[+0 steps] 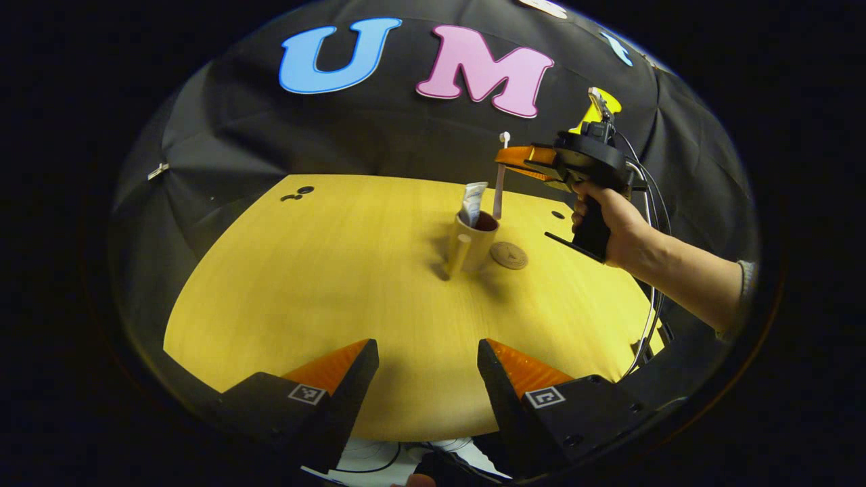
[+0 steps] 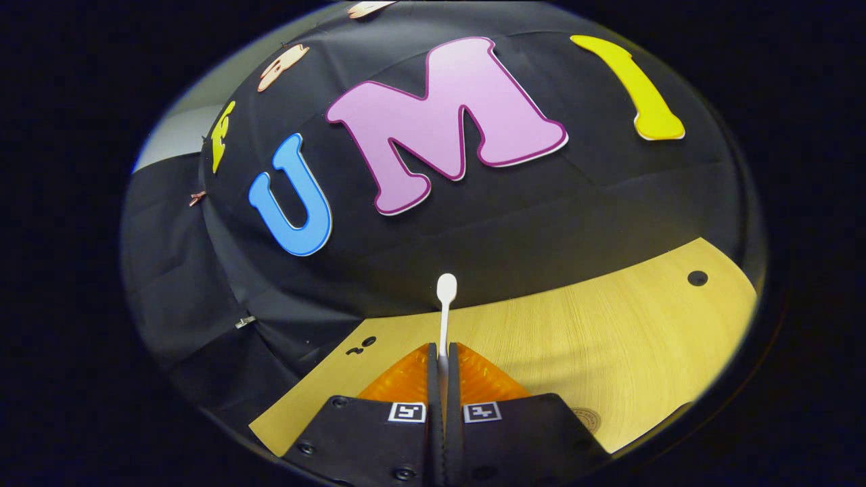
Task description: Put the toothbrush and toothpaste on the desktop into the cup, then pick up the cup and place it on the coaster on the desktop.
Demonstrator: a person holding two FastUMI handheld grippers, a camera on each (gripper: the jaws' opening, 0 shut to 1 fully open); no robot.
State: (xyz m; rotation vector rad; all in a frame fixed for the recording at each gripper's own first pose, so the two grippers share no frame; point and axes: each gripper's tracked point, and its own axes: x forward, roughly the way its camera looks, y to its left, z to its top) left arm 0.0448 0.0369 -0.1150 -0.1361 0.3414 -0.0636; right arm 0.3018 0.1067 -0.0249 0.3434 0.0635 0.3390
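A beige cup (image 1: pixel 475 242) with a handle stands upright on the yellow table, a white toothpaste tube (image 1: pixel 473 199) sticking out of it. A round brown coaster (image 1: pixel 509 256) lies just to its right, apart from it. My right gripper (image 1: pixel 506 157), held by a hand, is shut on a white toothbrush (image 1: pixel 500 177) that hangs upright over the cup's right rim; whether its lower end is inside I cannot tell. In the right gripper view the toothbrush (image 2: pixel 445 304) rises between the shut right gripper (image 2: pixel 443 350). My left gripper (image 1: pixel 427 352) stands open over the table's near edge.
The wooden table (image 1: pixel 325 270) has small dark holes at its far left (image 1: pixel 298 194) and far right (image 1: pixel 558 214). A cable hangs from the right gripper past the person's forearm (image 1: pixel 683 270). The coaster's rim (image 2: pixel 587 419) shows below the right gripper.
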